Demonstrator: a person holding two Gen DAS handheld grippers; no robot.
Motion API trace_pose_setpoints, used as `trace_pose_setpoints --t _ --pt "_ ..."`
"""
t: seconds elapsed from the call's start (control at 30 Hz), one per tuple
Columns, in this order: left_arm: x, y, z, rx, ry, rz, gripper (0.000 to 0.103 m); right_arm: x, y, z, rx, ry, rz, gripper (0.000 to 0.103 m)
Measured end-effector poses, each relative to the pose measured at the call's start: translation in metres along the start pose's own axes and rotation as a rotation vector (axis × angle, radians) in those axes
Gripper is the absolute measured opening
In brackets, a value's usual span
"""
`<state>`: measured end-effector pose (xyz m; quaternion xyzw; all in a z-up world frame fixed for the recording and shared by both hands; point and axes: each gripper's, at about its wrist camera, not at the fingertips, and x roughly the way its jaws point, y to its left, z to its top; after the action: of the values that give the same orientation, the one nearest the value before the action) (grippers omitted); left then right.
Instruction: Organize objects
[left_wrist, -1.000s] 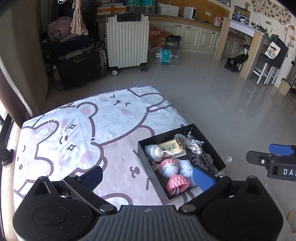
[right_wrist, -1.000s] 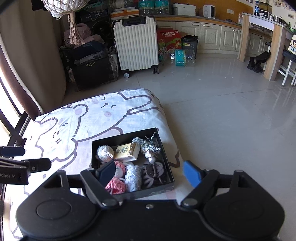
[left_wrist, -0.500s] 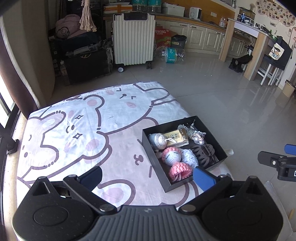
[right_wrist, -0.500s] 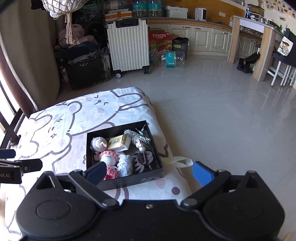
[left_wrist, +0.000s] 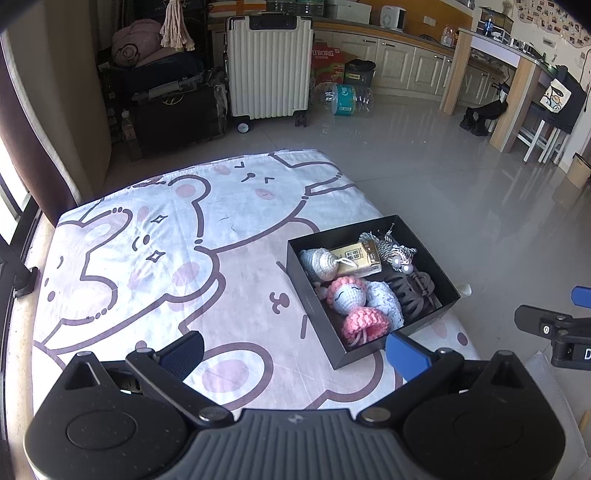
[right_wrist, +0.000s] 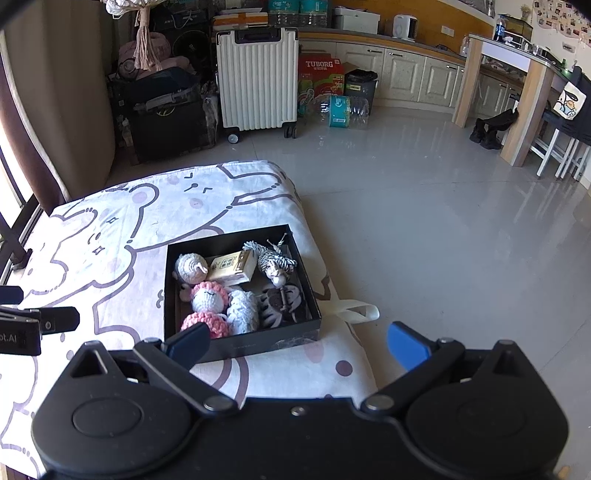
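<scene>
The dark clip (right_wrist: 280, 301) at the box's (right_wrist: 258, 341) near right corner is hard to make out, and a white strap (right_wrist: 356, 310) pokes out from under the cloth (left_wrist: 147, 258). The box sits at the cloth's right edge, long axis running near-to-far, stuffed with knitted toys (left_wrist: 347, 295) and a small carton (left_wrist: 356, 258). Left tongs (left_wrist: 293, 354) and right tongs (right_wrist: 297, 341) both gape wide, holding nothing.

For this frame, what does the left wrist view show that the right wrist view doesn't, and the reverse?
Only the left wrist view shows the right gripper from outside, at its right edge. Only the right wrist view shows the left gripper at its left edge, and a cream strap on the floor beside the bedspread. Both show the black box of crochet toys on the bear-print bedspread, the white suitcase, and open fingers holding nothing.
</scene>
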<state>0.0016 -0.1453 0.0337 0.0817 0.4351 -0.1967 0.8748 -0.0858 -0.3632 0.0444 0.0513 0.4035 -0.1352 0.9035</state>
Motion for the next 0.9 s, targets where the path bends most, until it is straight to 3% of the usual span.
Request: trace_pose_setpoints --t 0.9 --pt "0.0057 0.0029 -0.0014 -0.025 0.024 -0.004 0.103 0.0007 0.0001 -0.0028 0.011 0.015 0.007 0.103"
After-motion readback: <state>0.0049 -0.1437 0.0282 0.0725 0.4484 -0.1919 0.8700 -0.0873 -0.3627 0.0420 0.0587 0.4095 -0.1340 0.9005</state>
